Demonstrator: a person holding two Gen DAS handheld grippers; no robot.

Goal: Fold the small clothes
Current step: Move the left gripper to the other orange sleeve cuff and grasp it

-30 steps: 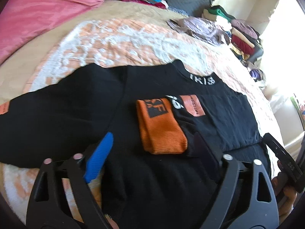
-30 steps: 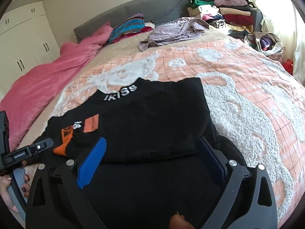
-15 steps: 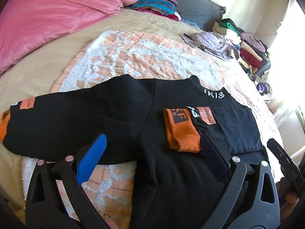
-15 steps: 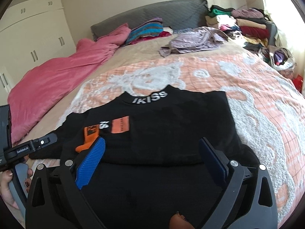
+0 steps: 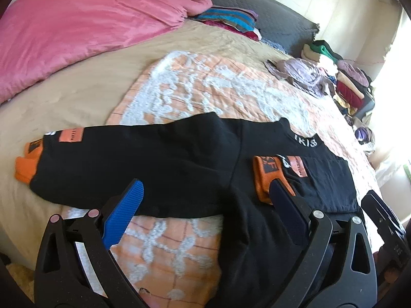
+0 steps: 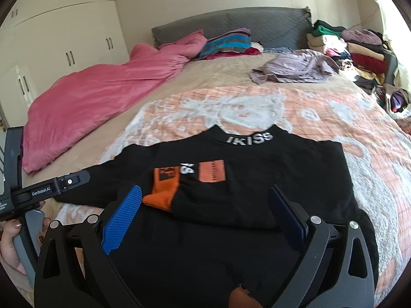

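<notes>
A black sweatshirt [image 5: 195, 164] with orange cuffs and a white "IKISS" collar lies on the bed. Its right sleeve is folded across the chest, orange cuff [image 5: 269, 177] on top. Its left sleeve stretches out flat to the left, ending in an orange cuff [image 5: 27, 166]. My left gripper [image 5: 205, 197] is open and empty above the sweatshirt's lower left part. My right gripper [image 6: 205, 202] is open and empty above the sweatshirt [image 6: 257, 179] near its lower hem. The folded cuff [image 6: 164, 187] lies just beyond its left finger.
The sweatshirt rests on an orange-and-white blanket [image 6: 372, 159] over a beige sheet. A pink duvet [image 6: 97, 97] lies at the left. A lilac garment [image 6: 295, 66] and stacked clothes [image 6: 359, 51] sit at the back right. The left gripper's handle [image 6: 38, 195] shows at the right view's left edge.
Both grippers have pulled back and risen from the sweatshirt. The left view has swung left, bringing the outstretched left sleeve and its cuff into view. Both stay open.
</notes>
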